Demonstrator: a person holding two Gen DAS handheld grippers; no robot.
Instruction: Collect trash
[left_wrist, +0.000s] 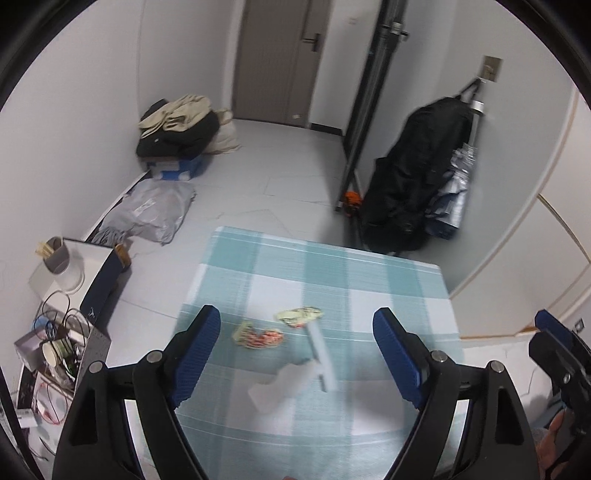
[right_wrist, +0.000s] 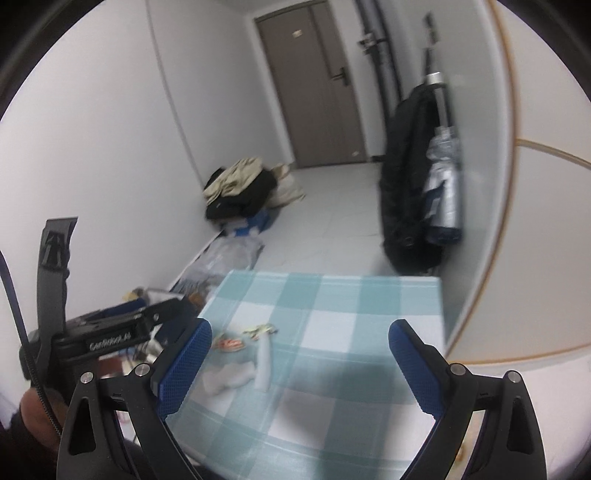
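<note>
We hold the left gripper (left_wrist: 297, 345) and right gripper (right_wrist: 299, 360) spread wide above a checked tablecloth (left_wrist: 369, 280). Crumpled wrappers (left_wrist: 258, 334), a white tissue (left_wrist: 280, 387) and a pale tube (left_wrist: 321, 354) lie at twelve o'clock. At nine o'clock, a cluttered box (left_wrist: 62, 354) holds a paper cup (left_wrist: 55, 352) and wires.

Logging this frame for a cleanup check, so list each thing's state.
Left gripper: open, empty.
Right gripper: open, empty.
Wrappers: crumpled, on the tablecloth.
Tissue: crumpled, lying loose.
White tube: lying flat.
Door: shut.
</note>
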